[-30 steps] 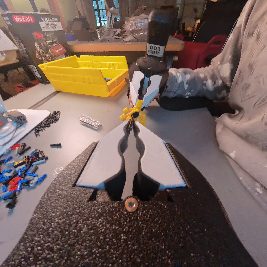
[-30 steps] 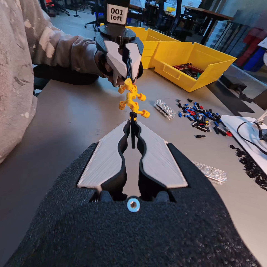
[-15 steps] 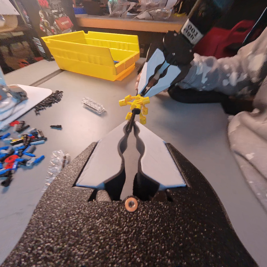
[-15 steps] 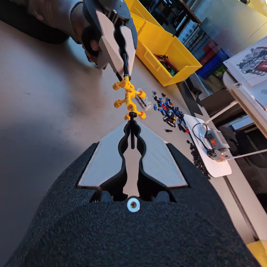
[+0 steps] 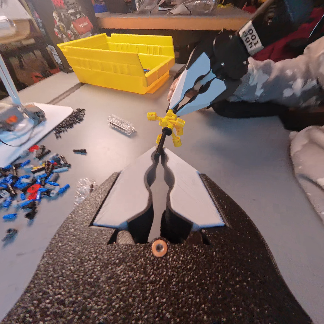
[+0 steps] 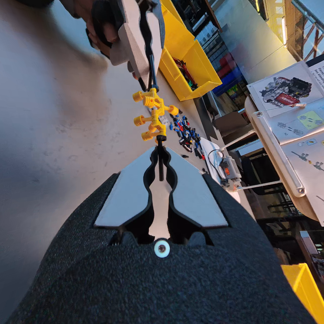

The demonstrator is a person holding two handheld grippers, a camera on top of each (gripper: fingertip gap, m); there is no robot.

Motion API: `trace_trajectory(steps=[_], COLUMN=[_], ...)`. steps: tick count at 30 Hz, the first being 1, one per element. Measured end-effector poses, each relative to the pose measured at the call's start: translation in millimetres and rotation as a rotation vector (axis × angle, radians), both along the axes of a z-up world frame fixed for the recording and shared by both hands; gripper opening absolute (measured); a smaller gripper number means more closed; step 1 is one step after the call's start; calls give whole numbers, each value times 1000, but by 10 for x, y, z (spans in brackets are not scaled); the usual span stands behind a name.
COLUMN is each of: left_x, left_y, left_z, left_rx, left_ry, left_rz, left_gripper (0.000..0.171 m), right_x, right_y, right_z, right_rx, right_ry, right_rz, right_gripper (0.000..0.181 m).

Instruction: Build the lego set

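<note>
In the left wrist view we see our left gripper [image 5: 159,152] clamped on the black axle [image 5: 162,140] of the yellow piston assembly [image 5: 169,125] above the grey table [image 5: 236,157], its far end hidden by pistons, in the right wrist view our right gripper [image 6: 160,149] pinching the axle's other end, loose bricks [image 6: 186,132] blurred.

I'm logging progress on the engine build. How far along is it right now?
Early. Done: a yellow piston assembly is threaded onto a black axle. In hand: the left tongs and right tongs each pinch one end of that axle, holding it above the table. Left: a pile of loose blue, black and red pieces and more parts in the yellow bin lie unused.
</note>
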State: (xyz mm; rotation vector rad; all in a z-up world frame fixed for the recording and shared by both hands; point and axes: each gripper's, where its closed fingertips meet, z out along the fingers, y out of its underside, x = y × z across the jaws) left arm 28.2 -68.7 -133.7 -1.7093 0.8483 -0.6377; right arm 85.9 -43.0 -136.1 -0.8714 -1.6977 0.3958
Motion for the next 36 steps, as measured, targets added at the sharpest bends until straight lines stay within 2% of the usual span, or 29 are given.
trace_trajectory(steps=[6, 11, 17, 21, 24, 26, 28, 29, 31, 32, 36], left_x=[-32, -6, -35, -79, -71, -54, -22, 11, 57, 67, 61], left_y=[55, 61, 81, 66, 1, -24, -38, -60, -87, -90, -85], left_z=[-73, -53, -190, -105, 17, -53, -173, -225, -295, -310, -301], left_rx=[228, 283, 181, 30, -88, -137, -130, -127, -116, -108, -106], left_ry=[263, 295, 280, 86, -94, -77, 14, 53, 109, 125, 128], left_rz=[55, 66, 80, 82, 29, 11, 9, -5, -19, -20, -25], left_gripper=[0, 0, 0, 1, 24, 40, 42, 40, 8, 0, 0], right_x=[34, 59, 50, 67, 57, 41, 27, 19, 10, 10, 17], right_y=[-93, -137, -52, 40, 79, 71, 37, 25, 17, 19, 73], right_z=[-143, -255, -211, -228, -223, -204, -186, -174, -159, -165, -199], right_rx=[-101, -150, -150, -110, -70, -65, -57, -54, -41, -35, -9], right_ry=[-81, -149, -125, -127, -120, -108, -97, -90, -84, -88, -103], right_rz=[58, 78, 46, 16, 4, 10, 30, 36, 42, 42, 22], right_gripper=[4, 3, 2, 2, 2, 2, 2, 2, 2, 2, 2])
